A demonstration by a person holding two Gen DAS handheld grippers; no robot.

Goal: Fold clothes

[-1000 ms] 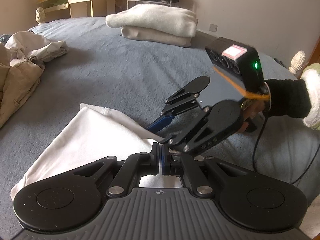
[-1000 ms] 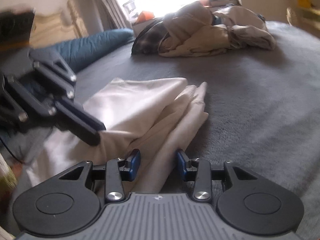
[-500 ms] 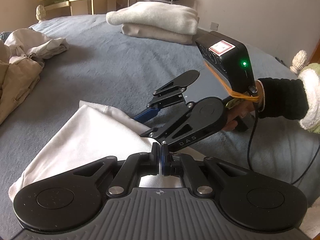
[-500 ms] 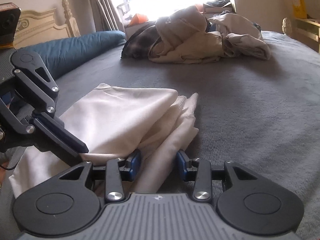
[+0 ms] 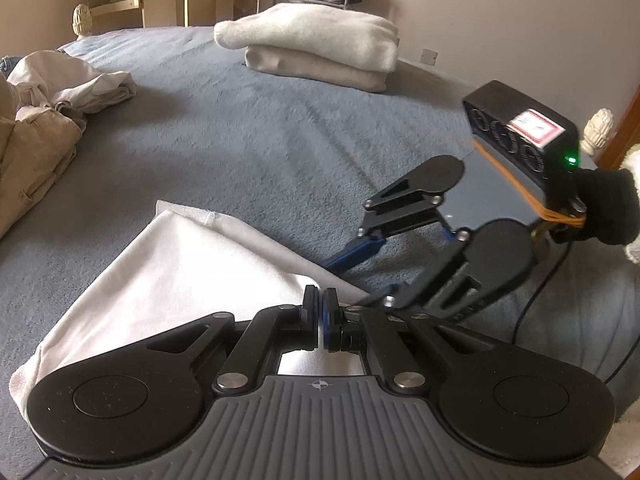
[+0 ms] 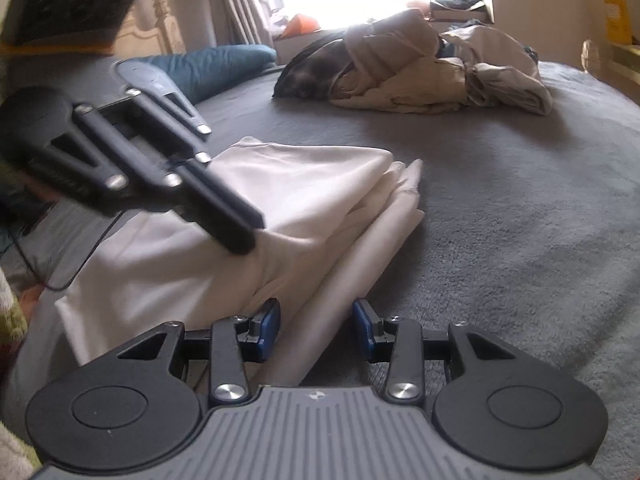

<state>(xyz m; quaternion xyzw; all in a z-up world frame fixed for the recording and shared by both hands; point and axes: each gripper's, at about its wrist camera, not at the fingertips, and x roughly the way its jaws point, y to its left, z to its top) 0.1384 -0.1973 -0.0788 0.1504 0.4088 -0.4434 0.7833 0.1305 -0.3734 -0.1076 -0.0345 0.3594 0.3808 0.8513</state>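
Pinching a near edge of the white garment [image 5: 172,276], the left gripper [image 5: 320,322] has its jaws pressed almost together on a thin layer of cloth, while the right gripper [image 6: 316,330] has its jaws spread, straddling a rolled fold of the same garment without clamping it. The garment lies partly folded on the grey bed [image 5: 248,136], with several loose layers stacked unevenly along the side nearest the right gripper. The main risk, as I judge it, is that the left gripper has caught only the top layer: if it lifts or drags now, that layer could peel away from the ones beneath and undo the fold. If the right jaws close where they are, they could bunch the rolled edge rather than take a flat hem, leaving a crease or a crooked fold line. The two tools sit near each other over the same corner, so a careless swing could knock one linkage into the other and jolt the cloth. The plush bed cover looks grippy, and it may hold the lower layers back while the top slides. An unfolded clothes pile [image 6: 432,68] and a stack of folded towels [image 5: 320,48] lie well apart from the garment, so they should not interfere.
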